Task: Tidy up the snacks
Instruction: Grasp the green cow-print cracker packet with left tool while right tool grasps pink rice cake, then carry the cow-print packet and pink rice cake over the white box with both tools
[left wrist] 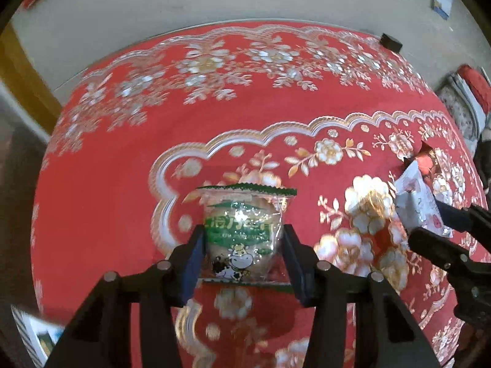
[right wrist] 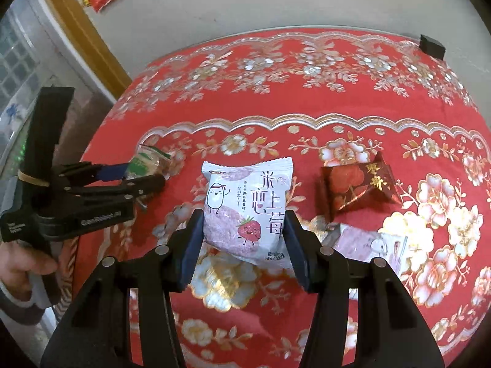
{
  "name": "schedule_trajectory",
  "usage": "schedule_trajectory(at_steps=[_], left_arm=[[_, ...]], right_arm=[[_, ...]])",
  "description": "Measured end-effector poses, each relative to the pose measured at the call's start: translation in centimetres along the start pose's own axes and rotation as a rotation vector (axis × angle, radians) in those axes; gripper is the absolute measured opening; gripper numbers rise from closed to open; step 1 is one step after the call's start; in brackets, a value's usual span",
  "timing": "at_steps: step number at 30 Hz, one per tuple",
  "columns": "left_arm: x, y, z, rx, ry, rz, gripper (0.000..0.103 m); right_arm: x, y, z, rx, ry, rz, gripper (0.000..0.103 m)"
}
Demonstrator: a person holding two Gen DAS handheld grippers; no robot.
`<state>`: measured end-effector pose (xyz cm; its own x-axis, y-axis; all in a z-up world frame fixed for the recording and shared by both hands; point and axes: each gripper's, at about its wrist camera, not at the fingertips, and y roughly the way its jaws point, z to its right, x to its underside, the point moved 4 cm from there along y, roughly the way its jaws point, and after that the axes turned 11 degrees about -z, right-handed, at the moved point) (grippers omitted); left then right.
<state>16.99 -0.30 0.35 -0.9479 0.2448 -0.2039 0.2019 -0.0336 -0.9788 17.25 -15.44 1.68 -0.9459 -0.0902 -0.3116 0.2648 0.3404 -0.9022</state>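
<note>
Both grippers are black plastic with dark blue pads and silver round pivot screws. On the left gripper (right wrist: 135, 181), small white lettering, blurred, perhaps a brand; a tan rubber band above it; a grey sleeve cuff (right wrist: 12, 303) below.

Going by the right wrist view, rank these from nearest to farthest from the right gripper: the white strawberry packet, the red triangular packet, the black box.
1. White strawberry packet: between the right gripper's fingers, gripped.
2. Red triangular packet: on the cloth just right of it.
3. Black box: at the table's far right edge.
</note>
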Motion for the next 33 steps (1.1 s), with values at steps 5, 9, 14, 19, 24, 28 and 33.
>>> schedule_trajectory(at_steps=[5, 9, 14, 19, 24, 28, 33], left_arm=[[2.5, -1.8, -0.3, -0.019, -0.082, 0.019, 0.051], [4.3, -2.9, -0.3, -0.019, -0.137, 0.035, 0.051], [6.2, -4.4, -0.1, -0.026, -0.189, 0.064, 0.051], [7.7, -5.6, 0.3, -0.039, -0.219, 0.086, 0.051], [9.4, -6.7, 0.5, -0.059, -0.251, 0.103, 0.051], [10.7, -7.3, 0.4, -0.057, -0.277, 0.11, 0.051], [12.3, -8.2, 0.0, -0.073, -0.303, 0.122, 0.051]], right_arm=[[1.3, -0.3, -1.0, -0.004, -0.043, -0.015, 0.051], [2.4, -0.7, -1.1, 0.003, -0.054, -0.021, 0.051], [3.6, -1.5, -1.4, 0.011, -0.072, -0.027, 0.051], [4.9, -2.7, -2.1, 0.015, -0.097, -0.021, 0.051], [6.0, -3.3, -3.2, 0.0, -0.132, -0.029, 0.051], [6.9, -4.0, -4.3, -0.015, -0.163, -0.032, 0.051], [7.7, -4.5, -6.4, -0.03, -0.215, -0.035, 0.051]])
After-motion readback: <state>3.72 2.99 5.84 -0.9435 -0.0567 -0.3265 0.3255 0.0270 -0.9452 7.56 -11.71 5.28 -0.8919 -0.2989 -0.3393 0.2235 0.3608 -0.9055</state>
